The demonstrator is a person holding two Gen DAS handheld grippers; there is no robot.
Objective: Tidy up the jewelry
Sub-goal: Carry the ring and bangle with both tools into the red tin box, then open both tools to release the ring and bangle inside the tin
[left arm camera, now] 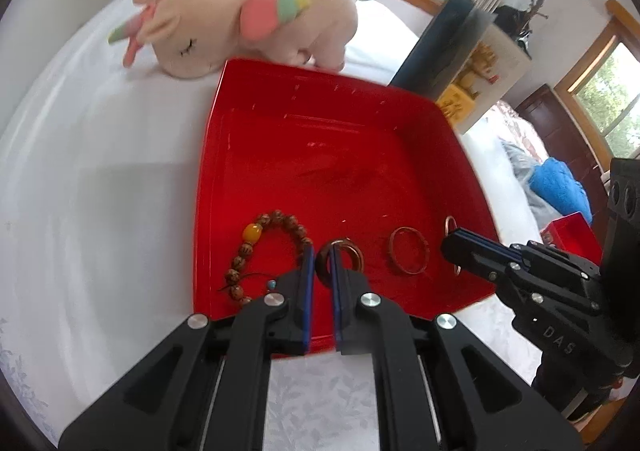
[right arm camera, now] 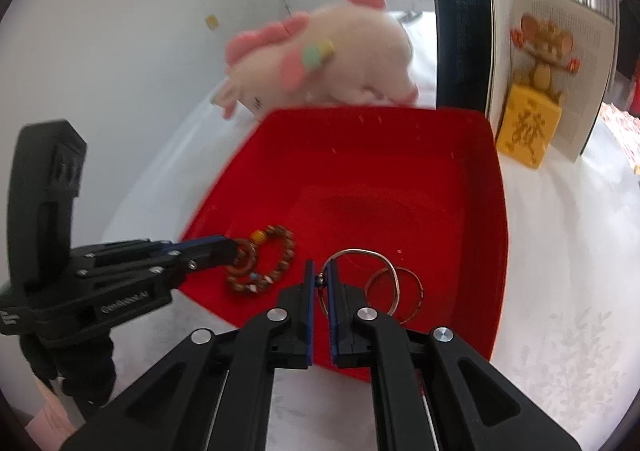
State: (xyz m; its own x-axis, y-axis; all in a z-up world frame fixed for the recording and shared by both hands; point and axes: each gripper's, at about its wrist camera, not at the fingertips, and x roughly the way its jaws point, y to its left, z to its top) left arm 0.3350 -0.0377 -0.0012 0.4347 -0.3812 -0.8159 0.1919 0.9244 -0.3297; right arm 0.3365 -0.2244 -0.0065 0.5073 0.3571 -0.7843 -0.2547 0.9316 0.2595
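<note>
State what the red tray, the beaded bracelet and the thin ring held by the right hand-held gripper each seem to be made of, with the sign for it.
Red tray: likely plastic; glossy, with moulded rounded corners.
Beaded bracelet: probably carved wood beads, matte mottled brown, plus one smooth amber-yellow bead, perhaps resin or stone.
Thin ring, held by the right hand-held gripper: seemingly metal; a slim wire with a silvery-pink shine.

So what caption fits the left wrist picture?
Left gripper pinching a brown ring in the red tray.
</note>
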